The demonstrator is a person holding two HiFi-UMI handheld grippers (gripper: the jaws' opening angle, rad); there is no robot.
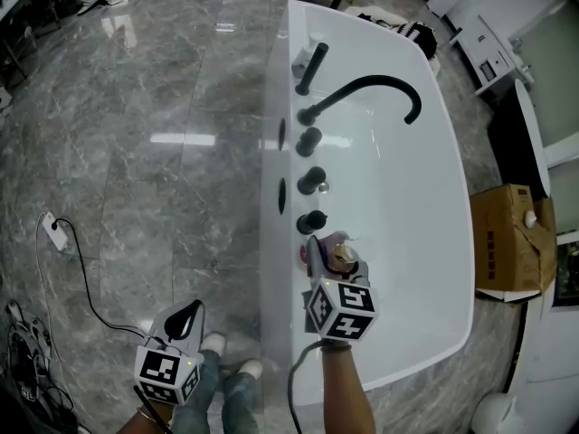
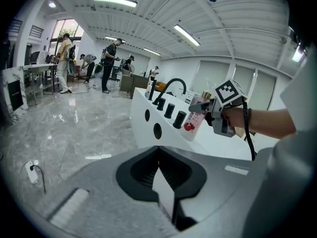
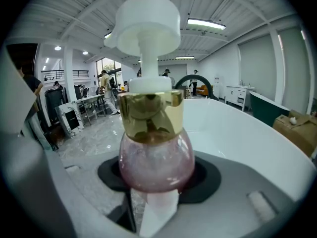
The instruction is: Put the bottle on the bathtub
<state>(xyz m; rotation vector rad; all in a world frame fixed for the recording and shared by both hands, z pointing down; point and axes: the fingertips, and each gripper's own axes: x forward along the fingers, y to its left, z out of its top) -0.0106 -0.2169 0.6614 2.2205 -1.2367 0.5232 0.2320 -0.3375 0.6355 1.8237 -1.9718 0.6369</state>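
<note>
Bottle (image 3: pixel 154 148), pink-bodied with a gold collar and a white pump head, sat clamped between the jaws of the right gripper (image 1: pixel 331 262), which pressed on its rounded body from both sides; it was held upright at the near rim of the white bathtub (image 1: pixel 425 206), just beside the nearest of the black knobs (image 1: pixel 311 222); whether its base touched the rim could not be told; farther along the same rim rose the curved black faucet (image 1: pixel 371 87); the left gripper (image 1: pixel 187 316) hung low and well apart from the tub, over the grey marble floor (image 1: pixel 163 170), its jaws drawn together with nothing between them; a white plug and black cable (image 1: pixel 56 231) lay on the floor to the left; a cardboard box (image 1: pixel 511 238) stood beyond the tub's far side.
</note>
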